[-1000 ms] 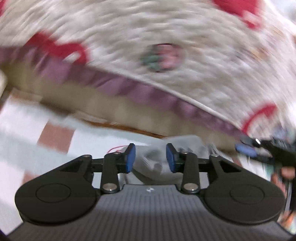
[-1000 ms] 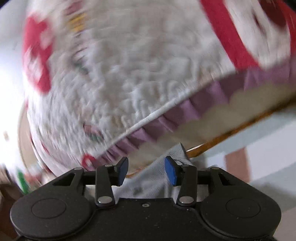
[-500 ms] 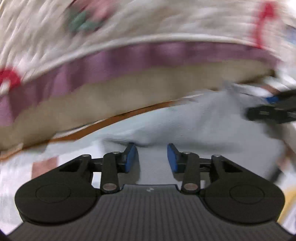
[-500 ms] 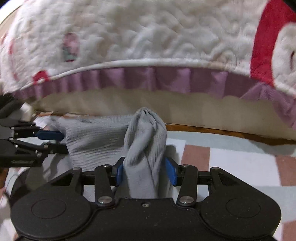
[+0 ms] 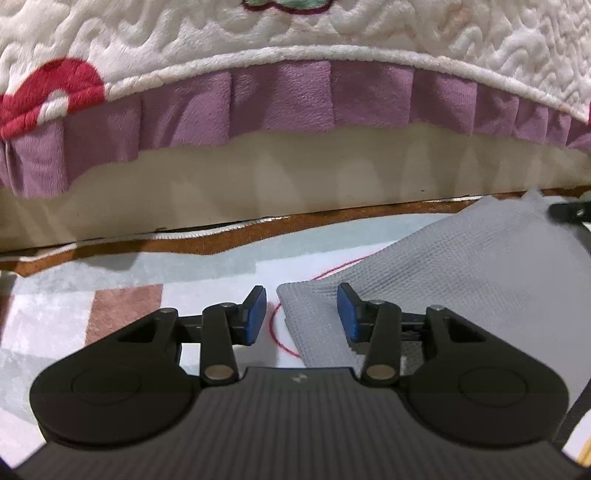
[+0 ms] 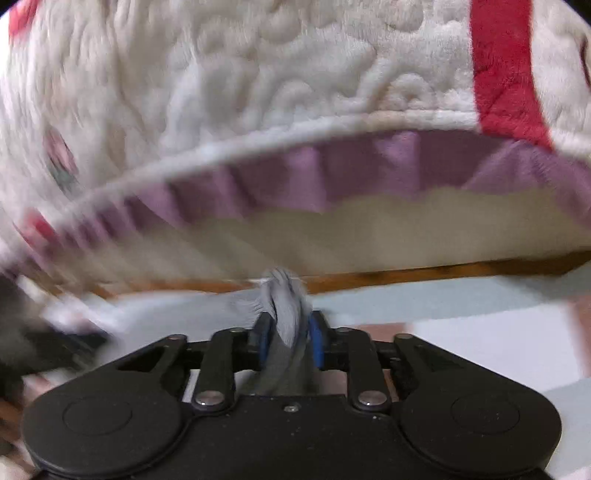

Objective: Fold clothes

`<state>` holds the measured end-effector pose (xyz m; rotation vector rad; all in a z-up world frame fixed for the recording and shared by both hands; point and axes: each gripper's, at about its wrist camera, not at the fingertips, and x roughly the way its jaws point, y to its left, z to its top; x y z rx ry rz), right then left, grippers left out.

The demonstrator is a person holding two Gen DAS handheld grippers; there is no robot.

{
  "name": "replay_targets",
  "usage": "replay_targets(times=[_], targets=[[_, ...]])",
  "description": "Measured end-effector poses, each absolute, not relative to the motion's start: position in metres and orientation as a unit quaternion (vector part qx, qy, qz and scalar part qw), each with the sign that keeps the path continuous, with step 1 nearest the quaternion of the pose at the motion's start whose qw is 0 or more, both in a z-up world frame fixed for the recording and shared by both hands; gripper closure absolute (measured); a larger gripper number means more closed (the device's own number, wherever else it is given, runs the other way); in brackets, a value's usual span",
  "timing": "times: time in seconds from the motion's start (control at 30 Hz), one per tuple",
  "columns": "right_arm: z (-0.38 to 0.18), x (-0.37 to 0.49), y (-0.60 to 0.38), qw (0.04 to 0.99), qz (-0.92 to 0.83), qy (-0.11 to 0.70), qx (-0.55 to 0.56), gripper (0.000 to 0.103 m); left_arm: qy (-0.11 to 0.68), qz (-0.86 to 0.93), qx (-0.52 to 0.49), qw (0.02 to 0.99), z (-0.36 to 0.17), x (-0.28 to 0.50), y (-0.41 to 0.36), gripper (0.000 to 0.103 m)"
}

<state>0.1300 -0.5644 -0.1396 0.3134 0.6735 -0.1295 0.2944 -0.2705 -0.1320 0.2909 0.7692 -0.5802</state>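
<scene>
Left wrist view shows you the bed first: its quilted white cover point(image 5: 332, 33) with a purple frill point(image 5: 280, 99) fills the top, and below it lies the checked rug point(image 5: 122, 306) on the floor. On that rug your grey garment point(image 5: 461, 280) is spread mostly flat, one corner reaching between the fingers of your left gripper point(image 5: 301, 314). Those fingers stand wide apart and grip nothing; the corner only lies under them. Your right gripper point(image 6: 290, 341) has its fingers pinched tight on a bunched tuft of the same grey cloth, seen in the blurred right wrist view. As for progress, you appear to be early: the garment looks laid out but I can see no finished fold in it. By my reading, you have yet to take the near corner with the left and carry both holds across.
</scene>
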Motion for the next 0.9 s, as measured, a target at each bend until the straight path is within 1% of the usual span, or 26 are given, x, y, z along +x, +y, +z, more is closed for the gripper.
replay_targets(times=[0.03,0.07,0.17,0.23,0.27,0.3,0.37,0.43,0.5,0.53,0.6,0.63,0.67,0.7,0.9], targets=[[-0.136,0.121,-0.565,0.928,-0.088,0.327,0.153,0.073,0.368,-0.276,0.143,0.876,-0.132,0.294,-0.271,0.061],[-0.132,0.113,-0.565,0.926,-0.113,0.325,0.155,0.068,0.369,-0.276,0.145,0.876,-0.132,0.295,-0.272,0.061],[-0.119,0.073,-0.559,0.935,-0.086,0.29,0.184,0.066,0.373,-0.276,0.138,0.875,-0.134,0.295,-0.276,0.061],[-0.118,0.054,-0.546,0.937,-0.049,0.295,0.18,0.054,0.376,-0.276,0.126,0.875,-0.135,0.295,-0.273,0.061],[-0.12,0.046,-0.539,0.934,-0.045,0.305,0.178,0.051,0.378,-0.277,0.121,0.875,-0.136,0.297,-0.272,0.061],[-0.123,0.037,-0.532,0.931,-0.042,0.316,0.176,0.051,0.379,-0.277,0.118,0.875,-0.136,0.298,-0.271,0.061],[-0.131,0.023,-0.528,0.917,-0.056,0.327,0.222,0.051,0.381,-0.278,0.115,0.874,-0.136,0.298,-0.269,0.061],[-0.144,0.011,-0.535,0.886,-0.074,0.324,0.324,0.05,0.383,-0.277,0.117,0.873,-0.136,0.299,-0.27,0.061],[-0.164,0.0,-0.542,0.84,-0.073,0.306,0.442,0.046,0.385,-0.275,0.116,0.874,-0.136,0.3,-0.269,0.061],[-0.173,0.0,-0.54,0.824,-0.068,0.307,0.472,0.046,0.384,-0.275,0.115,0.874,-0.136,0.299,-0.27,0.061],[-0.186,0.01,-0.533,0.809,-0.062,0.313,0.494,0.047,0.384,-0.274,0.115,0.875,-0.136,0.298,-0.269,0.061],[-0.191,0.016,-0.531,0.806,-0.057,0.307,0.502,0.049,0.383,-0.273,0.114,0.875,-0.136,0.297,-0.269,0.061],[-0.196,0.022,-0.529,0.804,-0.051,0.301,0.511,0.057,0.383,-0.273,0.114,0.875,-0.136,0.297,-0.269,0.06],[-0.198,0.029,-0.529,0.805,-0.062,0.296,0.511,0.059,0.382,-0.273,0.116,0.875,-0.137,0.296,-0.271,0.06],[-0.189,0.047,-0.533,0.834,-0.111,0.246,0.481,0.063,0.378,-0.274,0.133,0.874,-0.136,0.294,-0.274,0.06]])
